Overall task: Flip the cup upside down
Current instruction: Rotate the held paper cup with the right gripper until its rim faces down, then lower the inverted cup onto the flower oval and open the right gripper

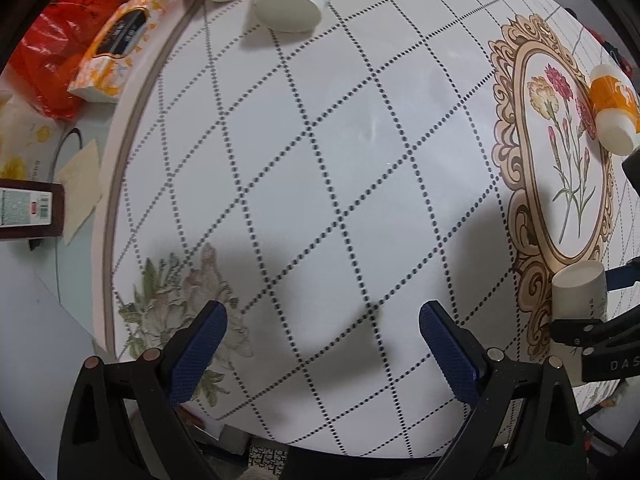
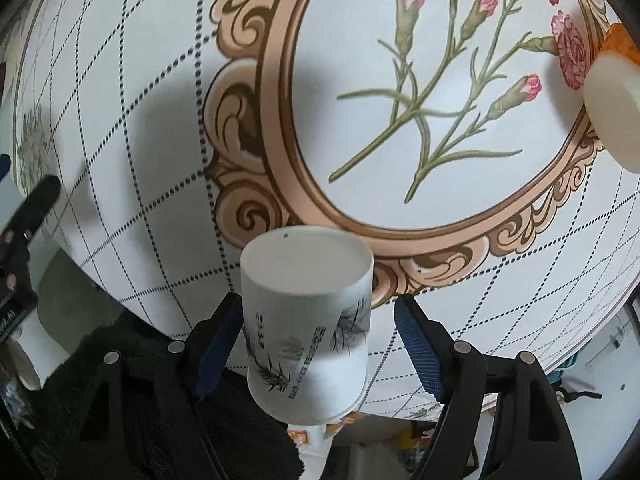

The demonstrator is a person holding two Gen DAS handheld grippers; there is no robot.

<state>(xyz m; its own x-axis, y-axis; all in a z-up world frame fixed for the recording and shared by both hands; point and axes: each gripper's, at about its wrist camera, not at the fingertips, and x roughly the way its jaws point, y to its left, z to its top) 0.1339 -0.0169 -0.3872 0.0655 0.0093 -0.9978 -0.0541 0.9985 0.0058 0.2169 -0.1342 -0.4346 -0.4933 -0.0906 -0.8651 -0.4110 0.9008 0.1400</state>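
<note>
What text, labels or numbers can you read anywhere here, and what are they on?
"DAS": on the black right gripper body, cut off at the frame edge.
White paper cup with black ink print: printed characters, unreadable.
Dark brown box with barcode label: too small.
Orange tissue pack: blurred.

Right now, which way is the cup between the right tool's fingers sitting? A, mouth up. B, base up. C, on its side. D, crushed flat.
B: in the right wrist view the cup shows its closed, flat base on top, and the print on it reads upside down.
</note>
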